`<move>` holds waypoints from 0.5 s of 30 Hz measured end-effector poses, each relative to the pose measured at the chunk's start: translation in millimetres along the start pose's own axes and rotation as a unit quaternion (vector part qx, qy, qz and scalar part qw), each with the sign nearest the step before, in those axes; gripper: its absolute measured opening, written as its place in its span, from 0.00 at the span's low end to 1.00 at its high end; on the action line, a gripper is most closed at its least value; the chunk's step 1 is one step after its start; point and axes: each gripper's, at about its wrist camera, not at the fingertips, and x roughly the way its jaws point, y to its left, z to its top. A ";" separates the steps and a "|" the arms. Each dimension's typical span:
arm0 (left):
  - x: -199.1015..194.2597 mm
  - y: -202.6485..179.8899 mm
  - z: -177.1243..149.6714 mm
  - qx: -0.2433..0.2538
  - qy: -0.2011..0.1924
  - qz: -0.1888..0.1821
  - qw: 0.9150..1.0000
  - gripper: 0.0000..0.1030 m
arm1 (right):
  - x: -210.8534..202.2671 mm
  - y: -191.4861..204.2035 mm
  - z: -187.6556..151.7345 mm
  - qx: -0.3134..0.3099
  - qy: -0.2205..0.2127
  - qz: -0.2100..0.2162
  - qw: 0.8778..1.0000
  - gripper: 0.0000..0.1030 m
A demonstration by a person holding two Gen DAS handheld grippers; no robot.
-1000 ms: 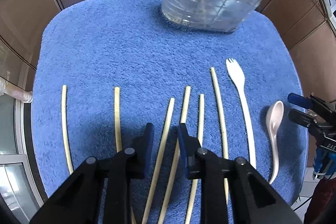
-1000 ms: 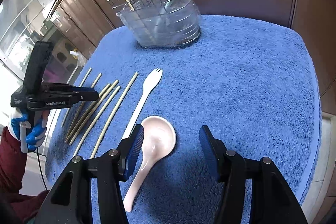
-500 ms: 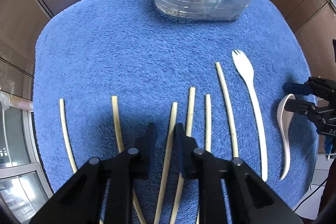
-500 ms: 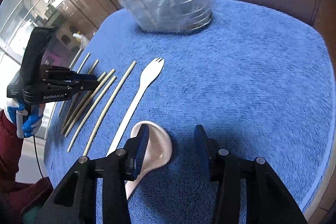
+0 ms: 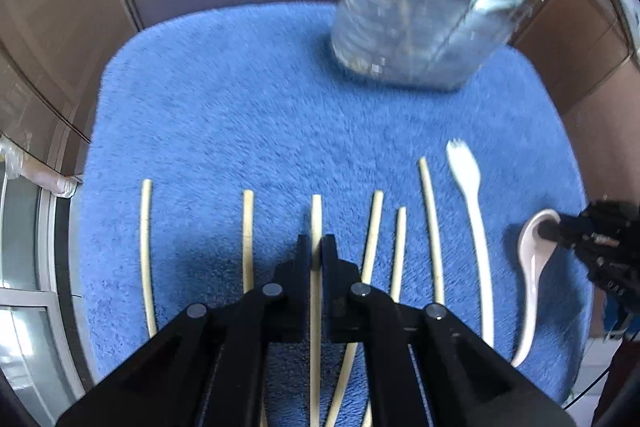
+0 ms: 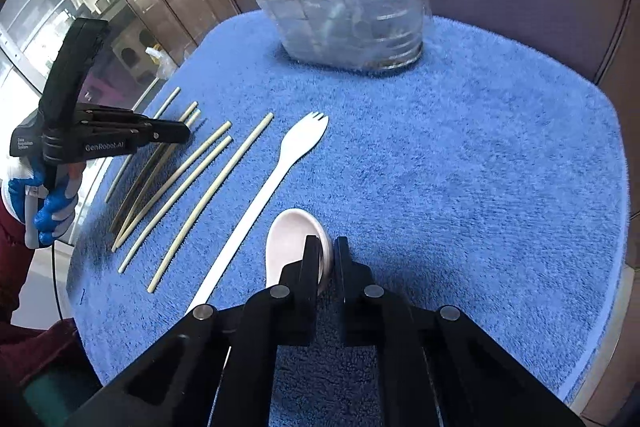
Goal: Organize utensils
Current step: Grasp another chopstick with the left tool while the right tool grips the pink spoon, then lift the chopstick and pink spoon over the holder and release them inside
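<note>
Blue towel (image 5: pixel 248 99) covers table. Left gripper (image 5: pixel 316 247) clamped on middle chopstick (image 5: pixel 316 215) in near row of chopsticks. Right gripper (image 6: pixel 328 251) pinches rim of pink spoon (image 6: pixel 292 239), just right of white fork (image 6: pixel 280 163). Clear wire caddy (image 6: pixel 352 11) stands at far edge.

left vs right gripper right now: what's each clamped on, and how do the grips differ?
The left gripper is shut on a thin pale wooden chopstick, gripping along its shaft; the right gripper is shut on a pinkish-white ceramic soup spoon, pinching the bowl's rim. The chopstick is one of six lying side by side; the spoon lies alone beside the white plastic fork. Shared: both point steeply down over the blue fleecy mat.
</note>
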 end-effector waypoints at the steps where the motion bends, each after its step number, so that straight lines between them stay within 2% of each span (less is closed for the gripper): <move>1: -5.2 0.9 -2.0 -0.004 -0.007 -0.002 1.000 0.04 | -3.3 2.4 -1.0 -0.002 -0.005 -0.006 1.000 0.07; 7: -44.7 11.2 -14.8 -0.025 -0.062 -0.028 0.997 0.04 | -32.6 17.0 -8.5 -0.010 -0.038 -0.027 0.999 0.06; 10: -66.0 12.3 -17.4 -0.031 -0.091 -0.029 0.995 0.04 | -48.9 23.3 -10.0 -0.014 -0.059 -0.043 0.997 0.06; 15: -110.1 5.8 -10.9 -0.039 -0.152 -0.032 0.987 0.04 | -81.0 39.1 -4.4 -0.018 -0.108 -0.073 0.991 0.06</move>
